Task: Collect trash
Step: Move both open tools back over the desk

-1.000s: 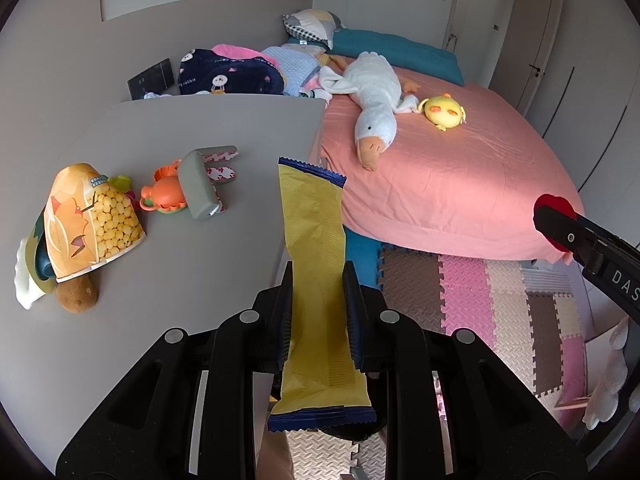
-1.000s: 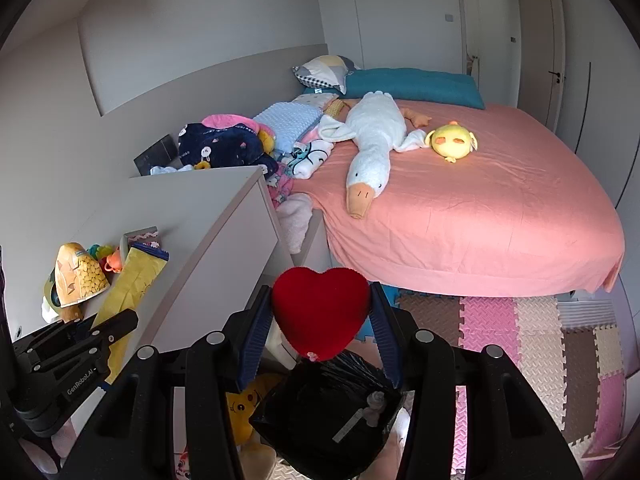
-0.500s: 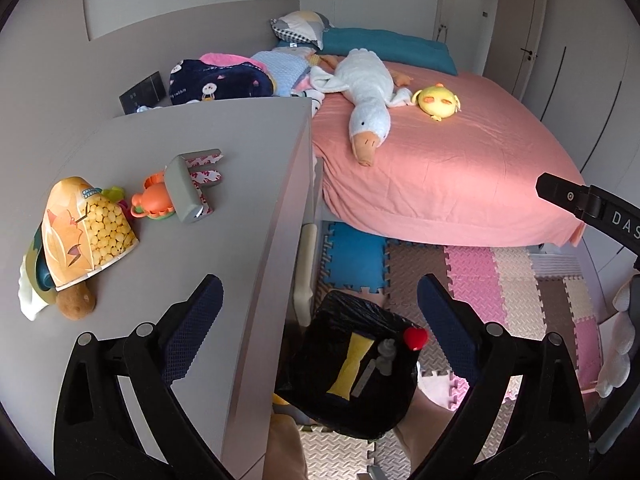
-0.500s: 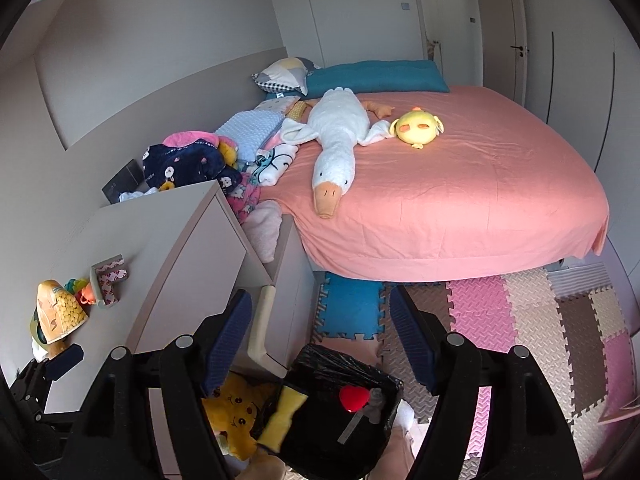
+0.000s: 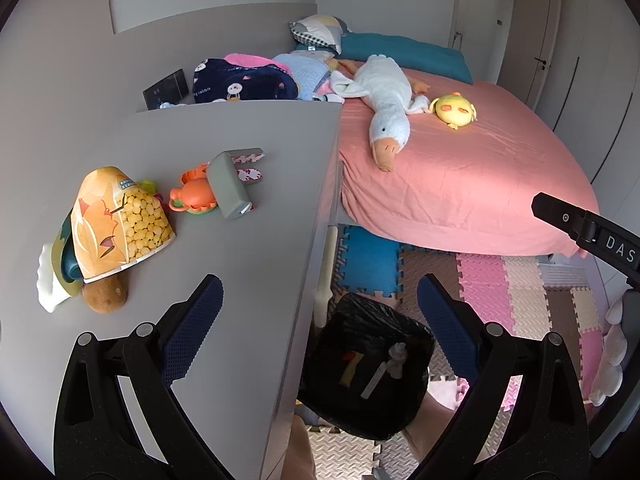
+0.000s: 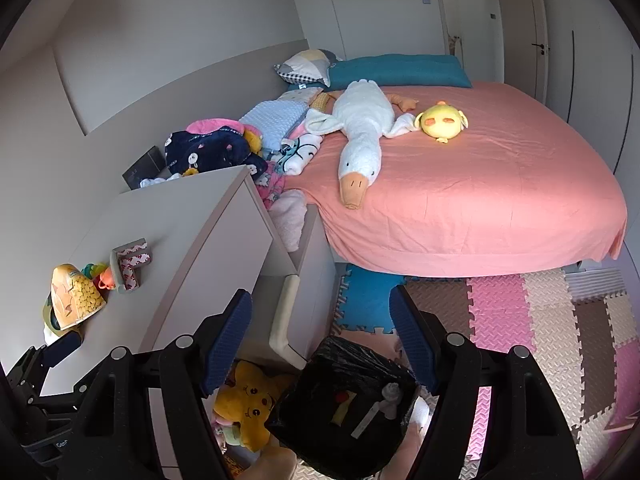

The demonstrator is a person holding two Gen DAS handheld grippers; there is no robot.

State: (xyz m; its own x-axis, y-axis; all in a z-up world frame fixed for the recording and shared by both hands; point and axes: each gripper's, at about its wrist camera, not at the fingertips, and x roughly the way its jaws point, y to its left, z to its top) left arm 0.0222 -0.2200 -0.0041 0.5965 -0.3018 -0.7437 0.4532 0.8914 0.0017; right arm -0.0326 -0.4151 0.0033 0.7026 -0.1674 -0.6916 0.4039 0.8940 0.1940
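- Two grippers hang over a black trash bag (image 5: 368,372), and both are let go with nothing between their fingers.
- The left gripper (image 5: 316,332) has its blue pads spread very wide. One pad sits over the gray desk (image 5: 248,280) at 9 o'clock, the other over the floor mats (image 5: 520,288) at 3 o'clock.
- The right gripper (image 6: 322,344) is spread too, but not as wide. The bag shows at 6 o'clock between its pads.
- Inside the bag lie a yellow wrapper (image 5: 351,369), a small red bit (image 5: 347,355) just by the wrapper's top, a white strip (image 5: 374,379) and a gray lump (image 5: 397,356).
- The bag stands on the floor, just beside the desk's side.
- Some things sit on the desk at 9 o'clock in the left view: an orange snack cup (image 5: 120,224) tipped over, a brown lump (image 5: 105,295) under its rim, an orange toy (image 5: 192,196) and a gray box (image 5: 229,185) touching the toy.
- A yellow plush (image 6: 248,404) lies by the desk's foot, at 7 o'clock in the right view, just beside the bag.
- A pink bed (image 5: 460,176) fills the 1 o'clock side. A white goose (image 5: 386,100) and a yellow chick (image 5: 454,110) lie on it, close together.
- Piled clothes (image 5: 244,82) sit behind the desk at 12 o'clock.
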